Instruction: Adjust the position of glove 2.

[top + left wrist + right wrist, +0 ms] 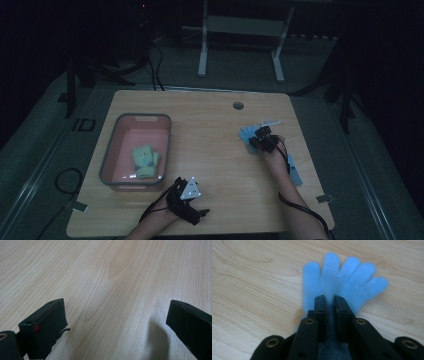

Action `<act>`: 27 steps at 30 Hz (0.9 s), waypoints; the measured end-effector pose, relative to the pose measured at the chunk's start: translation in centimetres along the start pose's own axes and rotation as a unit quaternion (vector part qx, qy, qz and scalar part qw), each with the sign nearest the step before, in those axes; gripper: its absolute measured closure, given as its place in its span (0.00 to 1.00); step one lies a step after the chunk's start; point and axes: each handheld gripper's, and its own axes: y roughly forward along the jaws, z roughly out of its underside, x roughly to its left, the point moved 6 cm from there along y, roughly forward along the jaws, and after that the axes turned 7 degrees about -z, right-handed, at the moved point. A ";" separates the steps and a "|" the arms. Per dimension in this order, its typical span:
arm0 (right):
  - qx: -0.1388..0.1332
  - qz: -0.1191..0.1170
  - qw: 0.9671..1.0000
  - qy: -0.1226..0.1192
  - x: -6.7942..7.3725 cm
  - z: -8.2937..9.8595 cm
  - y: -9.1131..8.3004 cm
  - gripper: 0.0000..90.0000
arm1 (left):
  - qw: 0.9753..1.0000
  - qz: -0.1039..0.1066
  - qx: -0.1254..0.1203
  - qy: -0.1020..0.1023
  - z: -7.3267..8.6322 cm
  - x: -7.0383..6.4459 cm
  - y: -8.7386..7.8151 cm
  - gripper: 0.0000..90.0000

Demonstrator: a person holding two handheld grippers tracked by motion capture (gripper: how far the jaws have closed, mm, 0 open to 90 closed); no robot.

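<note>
Left tongs [192, 212]: held low at the near edge of the worktop [210, 150], just in front of the tray; in the left gripper view the two black jaws are spread wide apart, with bare wood grain seen between them and nothing gripped.
Right tongs [329, 298]: jaws pressed nearly together, with the fabric of the blue glove [342, 282] pinched at its palm; in the high view these tongs [256, 141] are seen on the right half of the worktop.
Blue glove: laid flat on the wood, its five fuzzy fingers fanned away from the jaws; placed right of centre, well apart from the tray.
Pink tray [116, 131]: set on the left side of the worktop, grey-rimmed.
Green glove [144, 161]: laid inside the tray, toward its near end.
</note>
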 end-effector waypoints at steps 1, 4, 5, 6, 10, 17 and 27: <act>0.000 0.000 1.000 0.001 0.2 0.0 -0.1 0.92 | 1.000 0.000 -0.001 -0.002 0.0 0.0 0.0 0.04; -0.009 0.002 1.000 0.006 0.9 -0.1 -0.9 0.93 | 1.000 0.000 -0.001 -0.004 0.0 0.1 0.0 0.04; -0.016 0.000 1.000 0.009 1.3 -0.2 -1.4 0.93 | 1.000 0.000 -0.001 -0.003 0.0 0.1 0.0 0.04; -0.020 0.000 1.000 0.008 1.8 -0.3 -1.9 0.94 | 1.000 0.000 -0.002 -0.003 0.0 0.1 0.0 0.04; -0.041 -0.006 0.999 0.013 3.8 -0.4 -4.3 0.94 | 1.000 -0.001 -0.001 -0.001 0.0 0.0 0.0 0.04; -0.071 0.000 0.997 0.026 7.3 -0.1 -8.2 0.94 | 1.000 -0.002 0.001 0.002 0.0 0.0 0.0 0.04; -0.082 0.011 0.996 0.045 12.0 2.0 -9.0 0.94 | 1.000 -0.006 -0.004 0.001 -0.1 0.0 -0.1 0.04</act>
